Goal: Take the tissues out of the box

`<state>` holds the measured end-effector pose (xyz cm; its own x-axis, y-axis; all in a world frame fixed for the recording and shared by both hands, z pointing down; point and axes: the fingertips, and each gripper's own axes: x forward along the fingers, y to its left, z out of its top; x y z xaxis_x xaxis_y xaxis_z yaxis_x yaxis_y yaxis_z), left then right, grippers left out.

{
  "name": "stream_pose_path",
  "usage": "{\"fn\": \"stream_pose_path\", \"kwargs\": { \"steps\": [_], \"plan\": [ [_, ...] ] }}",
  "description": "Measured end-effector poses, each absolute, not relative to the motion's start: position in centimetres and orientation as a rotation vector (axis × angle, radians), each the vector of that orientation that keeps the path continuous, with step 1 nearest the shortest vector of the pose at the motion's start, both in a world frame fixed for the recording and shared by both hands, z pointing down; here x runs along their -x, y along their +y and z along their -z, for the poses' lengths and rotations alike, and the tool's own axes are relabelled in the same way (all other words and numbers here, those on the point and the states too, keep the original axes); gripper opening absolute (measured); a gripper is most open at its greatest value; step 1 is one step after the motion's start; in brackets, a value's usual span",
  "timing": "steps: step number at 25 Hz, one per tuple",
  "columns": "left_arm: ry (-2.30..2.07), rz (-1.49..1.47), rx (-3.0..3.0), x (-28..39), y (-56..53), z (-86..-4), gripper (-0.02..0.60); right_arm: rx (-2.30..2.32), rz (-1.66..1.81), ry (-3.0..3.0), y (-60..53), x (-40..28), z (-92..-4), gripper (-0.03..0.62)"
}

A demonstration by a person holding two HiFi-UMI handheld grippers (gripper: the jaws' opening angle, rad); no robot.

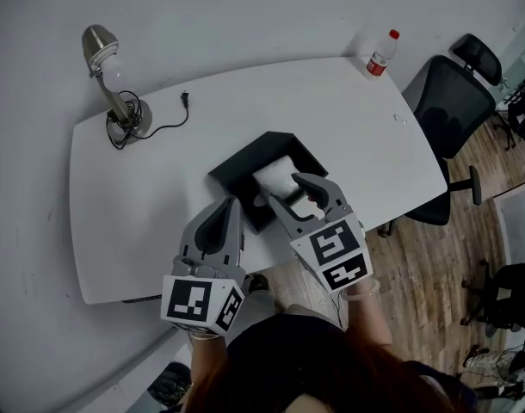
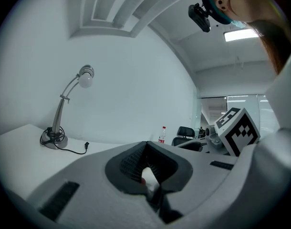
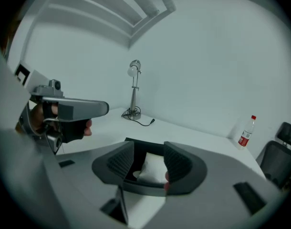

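1. the tissues (image 1: 275, 177) are a white wad sitting inside the open black box (image 1: 245, 157). the box is at the near edge of the desk (image 1: 159, 188), right in front of the person. i can't see anything else in the box.
2. the right claw (image 1: 286, 193) hangs over the box, tipped down into it with its jaws wide apart. in the right gripper view the tissues sit in the gap between the pads, but the pads aren't pressing on them, so nothing is gripped yet. it looks lined up for the grab to me.
3. the left claw (image 1: 225, 206) is just left of the box, held level, jaws closed tip to tip and holding nothing. my guess is it's there to pin the box so it doesn't ride up with the tissues. i can't tell if it actually touches the box wall.
4. other stuff: a lamp (image 1: 116, 84) with its cord is well left of and beyond the box, and a bottle (image 1: 382, 54) is well right of and beyond it. neither is in the way.
5. the box looks light and sits close to the desk edge, so a sloppy pull could probably drag it off.
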<state>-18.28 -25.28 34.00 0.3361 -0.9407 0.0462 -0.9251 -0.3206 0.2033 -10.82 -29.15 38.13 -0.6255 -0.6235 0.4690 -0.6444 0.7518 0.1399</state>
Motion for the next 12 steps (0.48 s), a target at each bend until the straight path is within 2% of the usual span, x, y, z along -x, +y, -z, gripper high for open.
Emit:
{"fn": "stream_pose_path", "kwargs": {
  "steps": [12],
  "plan": [
    [-1.643,0.102,-2.360,19.8,-28.2,-36.3,0.021,-0.870,-0.140,-2.207,-32.1,11.7,-43.8,0.261]
  ]
}}
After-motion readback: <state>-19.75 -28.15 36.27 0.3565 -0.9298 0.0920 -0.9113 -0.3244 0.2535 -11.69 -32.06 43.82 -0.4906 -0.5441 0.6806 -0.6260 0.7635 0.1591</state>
